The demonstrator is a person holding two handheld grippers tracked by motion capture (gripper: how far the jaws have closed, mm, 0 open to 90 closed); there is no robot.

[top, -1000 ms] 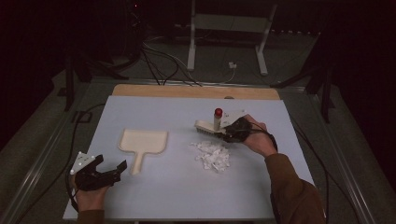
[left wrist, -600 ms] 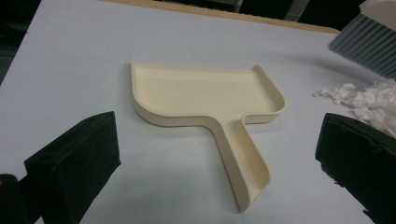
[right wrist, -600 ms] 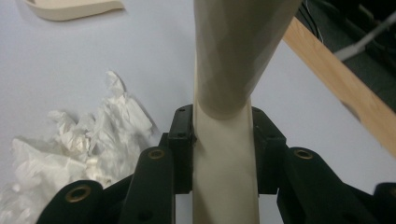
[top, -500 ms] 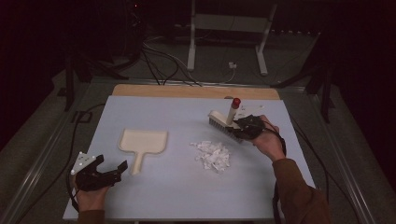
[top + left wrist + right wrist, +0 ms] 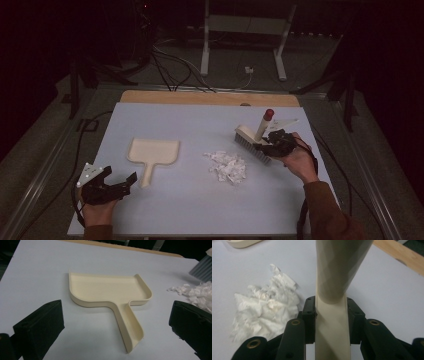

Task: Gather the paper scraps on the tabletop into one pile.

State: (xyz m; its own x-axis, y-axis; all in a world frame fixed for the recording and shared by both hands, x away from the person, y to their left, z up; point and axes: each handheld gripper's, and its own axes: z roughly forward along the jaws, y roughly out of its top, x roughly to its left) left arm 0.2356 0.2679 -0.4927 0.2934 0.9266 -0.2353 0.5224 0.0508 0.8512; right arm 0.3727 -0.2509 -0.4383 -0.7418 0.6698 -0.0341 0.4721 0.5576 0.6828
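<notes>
A cream dustpan (image 5: 152,152) (image 5: 110,291) lies flat on the pale mat, its handle toward the near edge. My left gripper (image 5: 120,183) (image 5: 116,325) rests open just short of that handle, a jaw on either side. A heap of torn white paper (image 5: 227,166) (image 5: 263,312) sits mid-mat. My right gripper (image 5: 270,145) (image 5: 331,312) is shut on the cream handle of a brush (image 5: 255,137) (image 5: 337,285) with a red tip, held to the right of the paper, bristles down.
The mat (image 5: 200,125) covers a wooden table whose far strip (image 5: 210,97) shows. Cables and metal stand legs (image 5: 240,45) lie on the dark floor beyond. Open mat lies between the dustpan and the paper.
My right gripper has carried the brush to the right and slightly away from the paper heap. The left gripper, the dustpan and the paper have stayed put.
</notes>
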